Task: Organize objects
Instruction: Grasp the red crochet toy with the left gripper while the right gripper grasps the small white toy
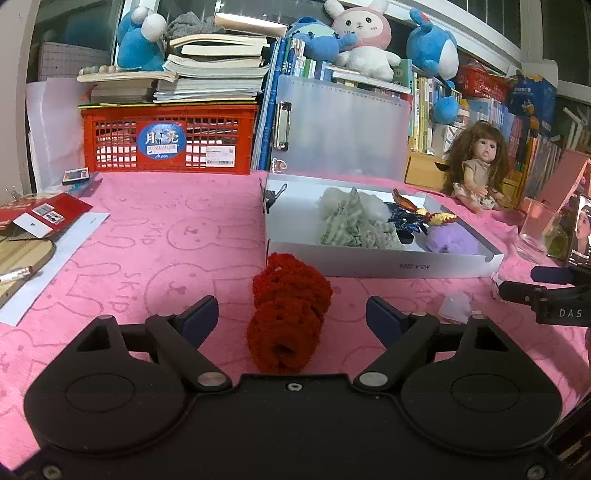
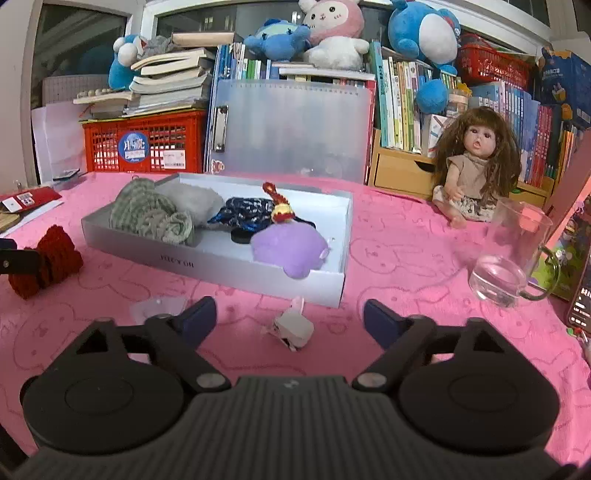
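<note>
A home play or study corner: plush toys [image 2: 334, 33] atop crammed bookshelves [image 2: 406, 99], doll [image 2: 469, 166], pink bunny-print tablecloth [image 2: 406, 258].

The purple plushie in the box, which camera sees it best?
The right wrist view. There the purple plushie lies whole at the near end of the box. In the left wrist view the plushie is farther off and the box wall hides its lower part.

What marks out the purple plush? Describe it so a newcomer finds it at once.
Start at the shallow white box on the pink tablecloth, in front of the bookshelves. The purple plush lies in the box's near right corner in the right wrist view. It is the only lilac thing there, smooth and rounded, beside a dark blue sequined piece and green checked cloth.
</note>
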`<state>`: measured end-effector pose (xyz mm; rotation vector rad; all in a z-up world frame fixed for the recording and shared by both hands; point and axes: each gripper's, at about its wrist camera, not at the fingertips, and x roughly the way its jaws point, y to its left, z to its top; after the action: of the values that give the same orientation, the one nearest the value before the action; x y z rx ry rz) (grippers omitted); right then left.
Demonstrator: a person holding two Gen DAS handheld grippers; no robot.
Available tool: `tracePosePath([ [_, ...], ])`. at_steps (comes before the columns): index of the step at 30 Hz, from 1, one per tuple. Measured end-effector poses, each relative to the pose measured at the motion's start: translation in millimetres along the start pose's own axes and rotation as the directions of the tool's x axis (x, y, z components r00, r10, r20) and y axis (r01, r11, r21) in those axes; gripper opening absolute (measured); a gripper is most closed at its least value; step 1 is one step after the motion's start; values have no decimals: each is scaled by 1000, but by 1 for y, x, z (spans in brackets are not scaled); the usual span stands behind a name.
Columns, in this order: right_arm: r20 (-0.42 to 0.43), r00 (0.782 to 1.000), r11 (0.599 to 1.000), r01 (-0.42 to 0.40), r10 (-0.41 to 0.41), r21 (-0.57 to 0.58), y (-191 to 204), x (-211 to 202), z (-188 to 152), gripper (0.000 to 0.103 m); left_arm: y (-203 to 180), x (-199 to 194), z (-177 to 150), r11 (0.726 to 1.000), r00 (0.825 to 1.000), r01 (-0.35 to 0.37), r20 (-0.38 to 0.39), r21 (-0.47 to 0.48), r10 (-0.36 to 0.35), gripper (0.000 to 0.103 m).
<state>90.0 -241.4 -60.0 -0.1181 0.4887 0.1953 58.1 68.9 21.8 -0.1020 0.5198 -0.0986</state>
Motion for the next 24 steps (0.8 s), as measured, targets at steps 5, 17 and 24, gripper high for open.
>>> tracePosePath([
  [5,-19,1000,1000,3,-2,23,-3,3,-2,76,-1,8,0,1000,1000,-4,-16,-20,3,82],
  [17,-61,998,998,-6,11,67,-4,13,-4,67,-6,22,1,1000,999,-2,-54,-29,0,74],
  [24,-75,997,995,-12,20,94,-6,18,-3,62,-8,30,-2,1000,996,-22,-91,-22,20,54],
])
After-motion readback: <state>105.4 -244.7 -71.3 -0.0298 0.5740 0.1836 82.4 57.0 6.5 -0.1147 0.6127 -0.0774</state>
